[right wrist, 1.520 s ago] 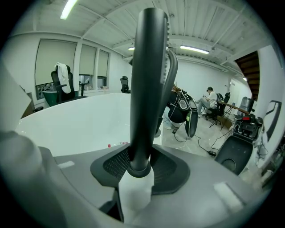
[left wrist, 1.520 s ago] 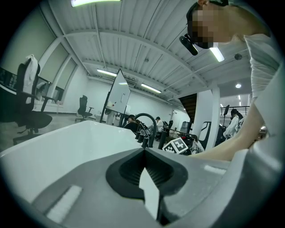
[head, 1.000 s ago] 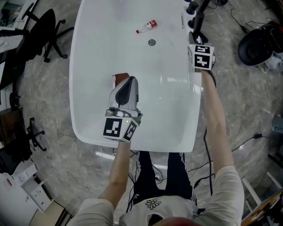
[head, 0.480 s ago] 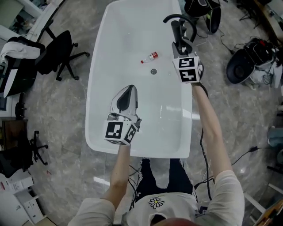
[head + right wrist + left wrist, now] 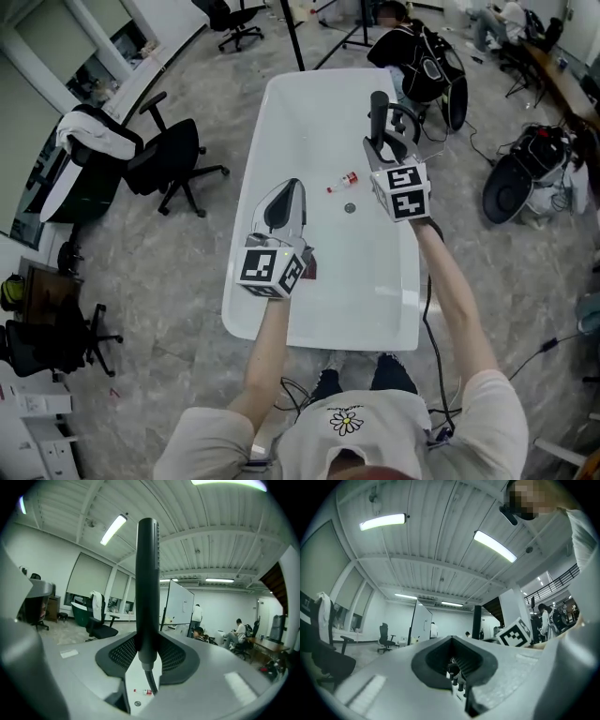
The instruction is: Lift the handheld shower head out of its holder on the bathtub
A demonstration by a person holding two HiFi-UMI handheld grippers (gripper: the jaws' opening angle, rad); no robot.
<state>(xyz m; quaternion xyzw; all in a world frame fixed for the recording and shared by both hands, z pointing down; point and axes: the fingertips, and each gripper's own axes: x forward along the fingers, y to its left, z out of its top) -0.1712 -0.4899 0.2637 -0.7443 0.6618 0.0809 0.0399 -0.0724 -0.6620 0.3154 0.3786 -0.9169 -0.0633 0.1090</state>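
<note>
In the head view the white bathtub [image 5: 242, 291] runs away from me. Over its right rim my right gripper [image 5: 381, 148] is shut on the handle of the black shower head [image 5: 379, 111], which stands upright out of the jaws. The right gripper view has the wand [image 5: 146, 573] pinched between the pads of the right gripper [image 5: 146, 644], with its hose [image 5: 150, 682] hanging below. My left gripper [image 5: 292, 189] hovers above the tub's left half, shut with nothing in it. The left gripper [image 5: 451, 641] points up at the ceiling.
A black curved faucet [image 5: 407, 120] stands on the tub's right rim beside the wand. A small red-capped bottle [image 5: 348, 180] and the drain [image 5: 351, 208] lie in the tub. Office chairs [image 5: 178, 155] stand left; bags [image 5: 427, 66] and cables lie right.
The right gripper has come up off the tub's rim with the shower head held upright. The left gripper has risen and tipped upward. The head view now takes in the whole tub.
</note>
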